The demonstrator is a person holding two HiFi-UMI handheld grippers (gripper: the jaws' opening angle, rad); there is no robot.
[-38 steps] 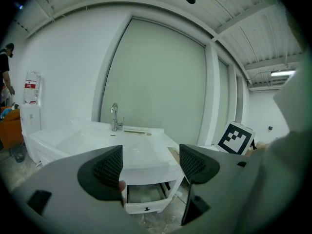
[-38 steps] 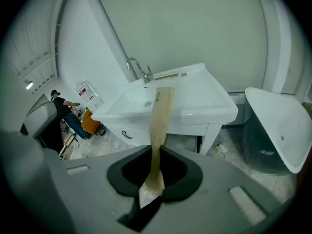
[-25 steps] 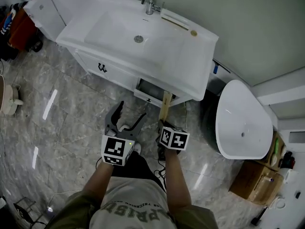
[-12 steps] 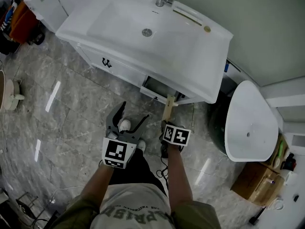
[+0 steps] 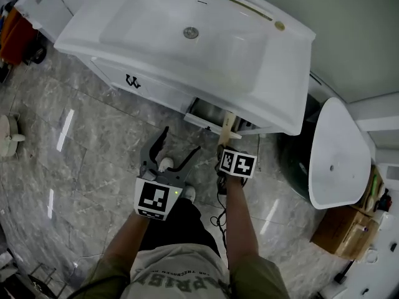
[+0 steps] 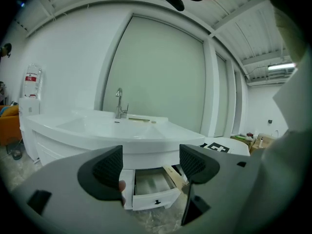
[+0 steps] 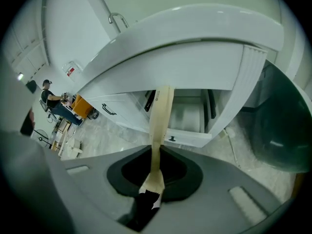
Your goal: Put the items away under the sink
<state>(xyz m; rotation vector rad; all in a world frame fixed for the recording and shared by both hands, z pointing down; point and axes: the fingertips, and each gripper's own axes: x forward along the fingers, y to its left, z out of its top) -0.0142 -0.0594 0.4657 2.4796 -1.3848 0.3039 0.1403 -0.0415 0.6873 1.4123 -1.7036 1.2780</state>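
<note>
Right gripper view shows the right tongs [image 7: 154,179] clamped on a pale flat stick [image 7: 160,113] reaching toward the open drawer [image 7: 187,136] under the sink [image 7: 195,38]; left tongs [image 6: 155,165] gape wide, empty.

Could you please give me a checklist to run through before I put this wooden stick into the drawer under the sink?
1. Grip on the wooden stick: ok. The right gripper is shut on its lower end.
2. Drawer open: ok. It is pulled out below the sink.
3. Room in the drawer: ok as far as it shows. The visible part looks bare.
4. Stick's tip clear of the sink's edge: cannot tell. The two overlap in the head view and the right gripper view.
5. Left gripper free: ok. Its jaws are apart with nothing between them.
</note>
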